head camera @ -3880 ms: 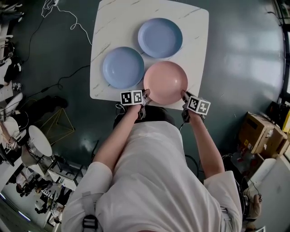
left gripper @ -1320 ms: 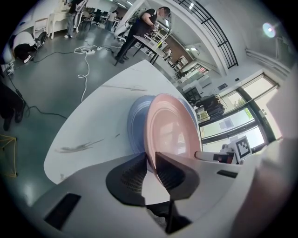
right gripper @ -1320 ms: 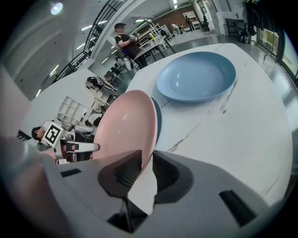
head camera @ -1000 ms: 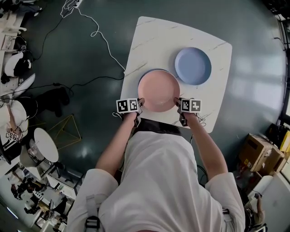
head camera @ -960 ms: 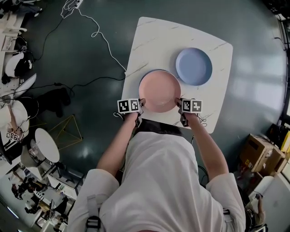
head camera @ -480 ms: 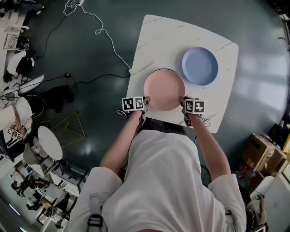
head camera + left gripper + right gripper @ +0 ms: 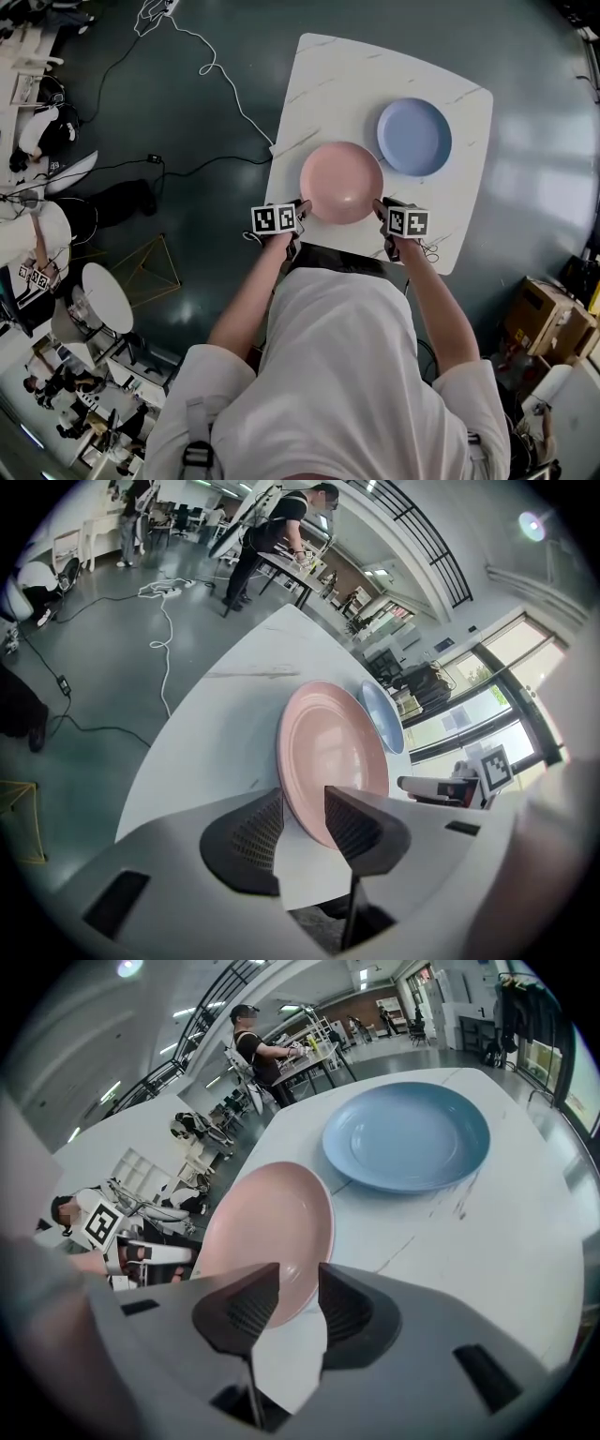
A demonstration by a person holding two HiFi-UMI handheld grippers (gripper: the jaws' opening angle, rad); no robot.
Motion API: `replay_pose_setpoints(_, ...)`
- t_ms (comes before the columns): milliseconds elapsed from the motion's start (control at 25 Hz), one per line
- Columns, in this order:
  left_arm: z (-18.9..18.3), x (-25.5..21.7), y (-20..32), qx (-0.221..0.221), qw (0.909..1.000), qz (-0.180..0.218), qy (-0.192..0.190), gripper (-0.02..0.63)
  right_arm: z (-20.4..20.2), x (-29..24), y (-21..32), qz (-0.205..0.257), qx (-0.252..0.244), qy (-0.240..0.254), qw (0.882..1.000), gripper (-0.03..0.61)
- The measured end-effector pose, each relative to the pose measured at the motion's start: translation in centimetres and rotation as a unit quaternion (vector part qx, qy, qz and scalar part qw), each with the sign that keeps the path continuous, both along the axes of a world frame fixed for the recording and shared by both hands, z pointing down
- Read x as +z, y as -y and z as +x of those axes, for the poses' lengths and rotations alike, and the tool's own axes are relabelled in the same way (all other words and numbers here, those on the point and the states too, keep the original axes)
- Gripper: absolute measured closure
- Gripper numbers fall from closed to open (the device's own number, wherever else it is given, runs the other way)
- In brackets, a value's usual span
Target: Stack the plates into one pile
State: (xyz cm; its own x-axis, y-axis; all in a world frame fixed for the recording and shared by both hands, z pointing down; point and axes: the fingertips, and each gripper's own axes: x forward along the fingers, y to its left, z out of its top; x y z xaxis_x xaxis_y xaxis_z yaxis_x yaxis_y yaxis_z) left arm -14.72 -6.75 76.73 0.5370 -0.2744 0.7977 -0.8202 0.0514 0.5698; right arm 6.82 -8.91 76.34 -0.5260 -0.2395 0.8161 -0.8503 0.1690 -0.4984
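Note:
A pink plate (image 7: 342,183) lies flat near the front edge of the white marble table (image 7: 319,84), and a blue plate (image 7: 413,136) sits just behind and to its right. My left gripper (image 7: 302,206) is at the pink plate's left rim and my right gripper (image 7: 380,206) at its right rim. In the left gripper view the pink plate (image 7: 333,752) has its rim between the jaws of the left gripper (image 7: 302,803). These have just been opening and stand apart from it. The right gripper (image 7: 298,1283) also straddles the pink plate (image 7: 272,1222), its jaws likewise just opened, with the blue plate (image 7: 408,1133) beyond.
Cables (image 7: 216,75) trail over the dark floor left of the table. Cardboard boxes (image 7: 539,323) stand at the right and a gold wire frame (image 7: 141,272) at the left. A person (image 7: 281,517) stands at a desk far behind the table.
Earlier two blue plates lay beside the pink one; now only one blue plate shows, and the pink plate lies where the other was. Both grippers stay at its rim.

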Motion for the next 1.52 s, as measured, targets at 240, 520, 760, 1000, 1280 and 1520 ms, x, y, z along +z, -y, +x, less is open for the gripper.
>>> replay_pose_setpoints(240, -0.3, -1.2, -0.4, 0.021, 0.9994, 0.023, 0.010, 0.471, 0.7, -1.1, -0.5, 0.016, 0.016, 0.001, 1.000, 0.456)
replay_pose_setpoints(520, -0.6, -3.6, -0.3, 0.058, 0.9964, 0.061, 0.008, 0.488, 2.4, -2.3, -1.3, 0.027, 0.059, -0.012, 0.998, 0.456)
replay_pose_setpoints(760, 0.6, -4.3, 1.4, 0.098, 0.9925, 0.073, -0.001, 0.515, 4.8, -3.3, -1.6, 0.037, 0.103, -0.017, 0.994, 0.456)
replay_pose_setpoints(1000, 2.1, -4.9, 4.2, 0.149, 0.9846, 0.091, 0.001, 0.517, 6.6, -3.9, -1.4, 0.045, 0.149, -0.016, 0.988, 0.456)
replay_pose_setpoints(1280, 4.1, -5.2, 7.6, 0.218, 0.9697, 0.110, -0.007, 0.517, 8.0, -4.4, -0.9, 0.055, 0.186, -0.025, 0.981, 0.456)
replay_pose_setpoints(1520, 6.2, -6.2, 11.4, 0.256, 0.9579, 0.127, -0.027, 0.517, 8.9, -4.7, -0.2, 0.059, 0.229, -0.030, 0.971, 0.456)
